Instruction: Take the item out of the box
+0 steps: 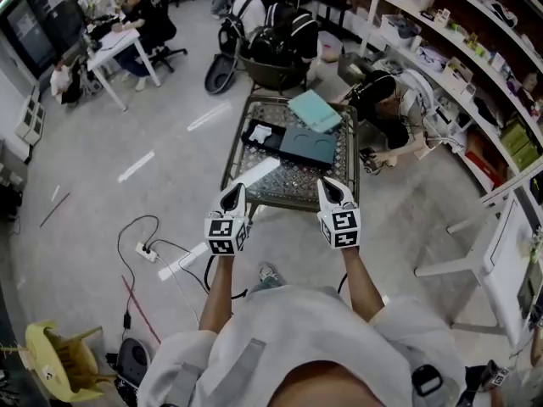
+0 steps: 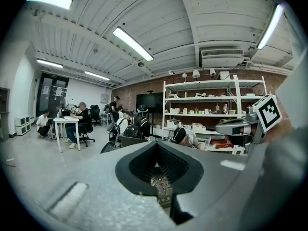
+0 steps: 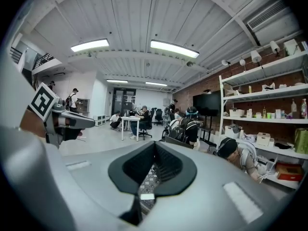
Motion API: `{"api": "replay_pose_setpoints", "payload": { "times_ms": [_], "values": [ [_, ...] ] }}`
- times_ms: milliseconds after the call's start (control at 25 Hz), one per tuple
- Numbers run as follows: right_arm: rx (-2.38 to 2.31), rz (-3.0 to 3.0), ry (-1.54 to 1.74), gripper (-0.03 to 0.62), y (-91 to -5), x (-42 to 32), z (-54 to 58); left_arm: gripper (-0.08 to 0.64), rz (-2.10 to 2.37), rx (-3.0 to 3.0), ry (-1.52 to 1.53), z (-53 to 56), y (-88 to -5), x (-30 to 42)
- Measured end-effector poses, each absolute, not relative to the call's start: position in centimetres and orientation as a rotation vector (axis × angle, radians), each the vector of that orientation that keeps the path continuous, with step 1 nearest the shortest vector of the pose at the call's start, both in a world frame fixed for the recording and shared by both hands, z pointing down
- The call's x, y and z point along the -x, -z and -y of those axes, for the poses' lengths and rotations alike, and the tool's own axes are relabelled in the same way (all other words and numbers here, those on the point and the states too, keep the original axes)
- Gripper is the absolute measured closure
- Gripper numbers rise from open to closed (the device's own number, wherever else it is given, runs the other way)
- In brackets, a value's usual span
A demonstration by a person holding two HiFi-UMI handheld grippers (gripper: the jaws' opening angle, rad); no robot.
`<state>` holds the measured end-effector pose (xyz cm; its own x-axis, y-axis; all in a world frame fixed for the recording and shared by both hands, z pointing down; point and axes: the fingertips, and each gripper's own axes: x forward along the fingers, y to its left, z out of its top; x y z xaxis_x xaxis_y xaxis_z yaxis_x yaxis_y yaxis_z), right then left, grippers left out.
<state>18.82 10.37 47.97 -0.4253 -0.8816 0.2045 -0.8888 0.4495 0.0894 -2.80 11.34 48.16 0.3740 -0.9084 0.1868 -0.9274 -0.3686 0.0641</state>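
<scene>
On a small patterned glass table (image 1: pixel 293 185) lies an open black box (image 1: pixel 270 141) with a white item (image 1: pixel 260 131) inside it. A dark teal lid (image 1: pixel 308 145) rests beside the box, and a light teal sheet (image 1: pixel 316 110) sits at the far edge. My left gripper (image 1: pixel 232 199) and right gripper (image 1: pixel 334 192) hover side by side over the table's near edge, short of the box. Both are shut with nothing in them. In both gripper views only a sliver of the table top (image 3: pixel 147 184) shows through the gap between the jaws.
A white strip (image 1: pixel 254 175) lies on the near left of the table. A person (image 1: pixel 390 113) crouches by the shelves (image 1: pixel 475 49) right of the table. People with backpacks (image 1: pixel 276 28) stand behind it. A power strip with cables (image 1: pixel 146 251) lies on the floor at left.
</scene>
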Motion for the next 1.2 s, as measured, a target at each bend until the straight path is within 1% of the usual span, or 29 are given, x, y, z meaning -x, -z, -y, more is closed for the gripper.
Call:
{"api": "replay_pose_setpoints", "payload": {
  "times_ms": [240, 520, 760, 1200],
  "values": [
    [-1.569, 2.450, -0.024, 0.594, -47.2, -16.0, -5.1, 0.558, 1.623, -2.522, -0.158, -4.9, -46.7, 5.2],
    [-1.597, 2.424, -0.005, 0.593, -47.3, -13.1, -0.5, 0.558, 1.578, -2.556, -0.148, 0.0, -47.1, 7.6],
    [-1.597, 2.407, -0.008, 0.594, -48.0, -11.2, 1.1, 0.558, 1.550, -2.560, -0.153, 1.7, -48.0, 9.2],
    [-1.602, 2.390, -0.058, 0.594, -49.3, -11.1, 2.3, 0.558, 1.548, -2.528, -0.154, 2.8, -49.0, 10.0]
  ]
}}
